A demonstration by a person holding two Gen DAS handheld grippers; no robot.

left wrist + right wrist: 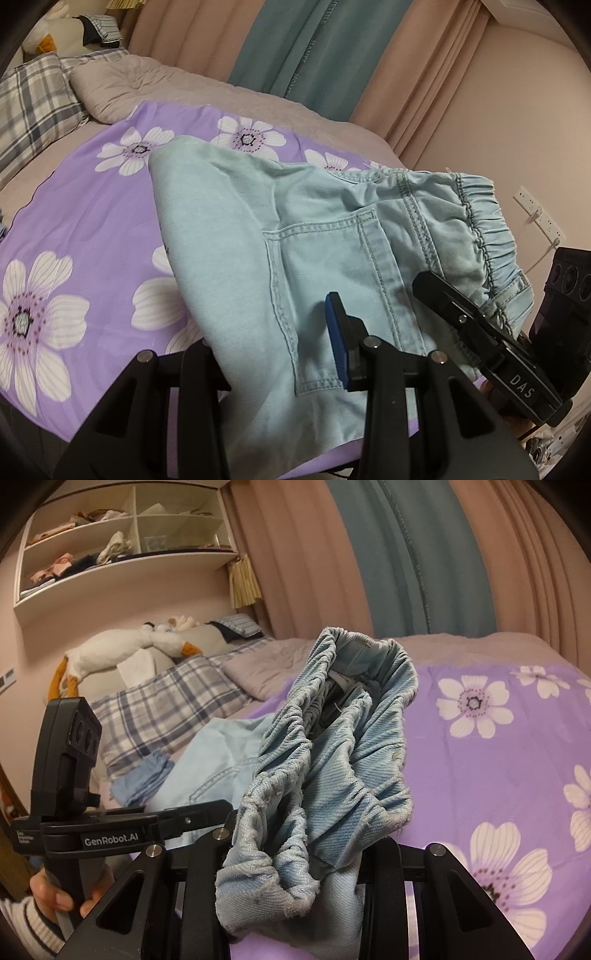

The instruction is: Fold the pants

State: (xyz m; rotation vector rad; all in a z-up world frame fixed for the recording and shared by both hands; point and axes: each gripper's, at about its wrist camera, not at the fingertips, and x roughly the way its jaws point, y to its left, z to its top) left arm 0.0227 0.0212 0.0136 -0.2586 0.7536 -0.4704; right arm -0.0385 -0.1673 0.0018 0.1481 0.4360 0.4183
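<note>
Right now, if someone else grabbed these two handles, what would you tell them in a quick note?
Right gripper: seems clamped on the bunched waistband, holding that end of the pants up.
Left gripper: at the pants near the back pocket; grip unclear.
The far end of the pants lies on the purple sheet.
Done: waist end lifted.
Left: lay them flat, then fold.
</note>
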